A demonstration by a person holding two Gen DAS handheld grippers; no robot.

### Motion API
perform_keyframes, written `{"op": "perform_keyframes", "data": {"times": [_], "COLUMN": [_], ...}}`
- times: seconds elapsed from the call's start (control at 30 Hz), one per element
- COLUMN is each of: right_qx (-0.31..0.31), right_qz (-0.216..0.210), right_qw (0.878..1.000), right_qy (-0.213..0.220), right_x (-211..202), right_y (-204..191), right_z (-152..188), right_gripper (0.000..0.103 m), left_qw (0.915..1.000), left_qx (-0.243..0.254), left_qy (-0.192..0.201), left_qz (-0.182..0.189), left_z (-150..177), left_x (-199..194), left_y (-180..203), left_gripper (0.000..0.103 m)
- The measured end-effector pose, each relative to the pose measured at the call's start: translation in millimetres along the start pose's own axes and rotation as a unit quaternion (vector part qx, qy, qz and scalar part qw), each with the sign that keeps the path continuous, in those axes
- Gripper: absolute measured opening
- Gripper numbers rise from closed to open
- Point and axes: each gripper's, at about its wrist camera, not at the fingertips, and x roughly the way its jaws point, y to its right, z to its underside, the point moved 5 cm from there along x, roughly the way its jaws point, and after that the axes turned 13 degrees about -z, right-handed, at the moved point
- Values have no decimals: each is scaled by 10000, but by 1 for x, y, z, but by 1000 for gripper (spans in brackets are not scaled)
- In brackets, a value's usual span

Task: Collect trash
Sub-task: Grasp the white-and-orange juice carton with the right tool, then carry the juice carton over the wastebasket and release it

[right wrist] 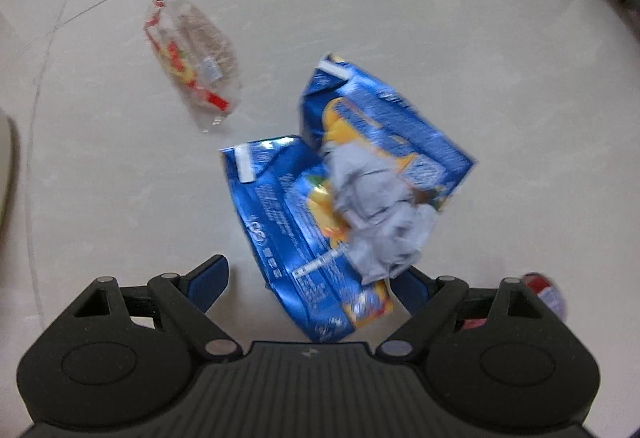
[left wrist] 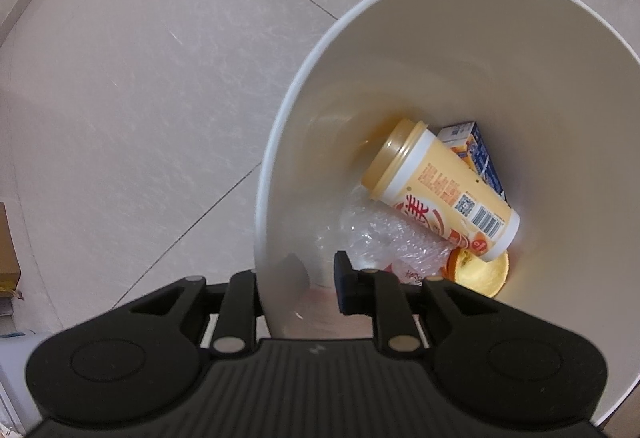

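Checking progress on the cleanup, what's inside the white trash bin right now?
In the white trash bin: yellow drink cup, blue carton, clear plastic wrap, yellow lid. Anything beneath them is hidden.

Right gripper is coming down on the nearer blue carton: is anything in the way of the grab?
Partly. A crumpled paper wad lies across the nearer blue carton, near the right finger. The right gripper is open and straddles the carton; nothing else blocks it.
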Motion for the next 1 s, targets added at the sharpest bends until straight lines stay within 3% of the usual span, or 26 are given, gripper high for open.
{"op": "perform_keyframes", "data": {"times": [0.2, 0.33, 0.7, 1.0], "right_qx": [-253, -313, -591, -1015], "right_qz": [2, 100, -134, -379], "right_qw": [9997, 9994, 9981, 9941], "right_qy": [-34, -94, -124, -18], "right_x": [16, 23, -13, -77], "right_y": [-21, -30, -69, -113], "right_z": [-5, -3, 5, -7], "right_gripper": [89, 67, 66, 65], "left_qw": [10000, 10000, 10000, 9999], "left_qx": [57, 48, 15, -86], "left_qy": [24, 24, 40, 38], "left_qz": [-49, -34, -4, 95], "left_z": [1, 1, 0, 1], "left_x": [1, 1, -1, -2], "left_y": [2, 2, 2, -1], "left_gripper": [20, 20, 21, 21]}}
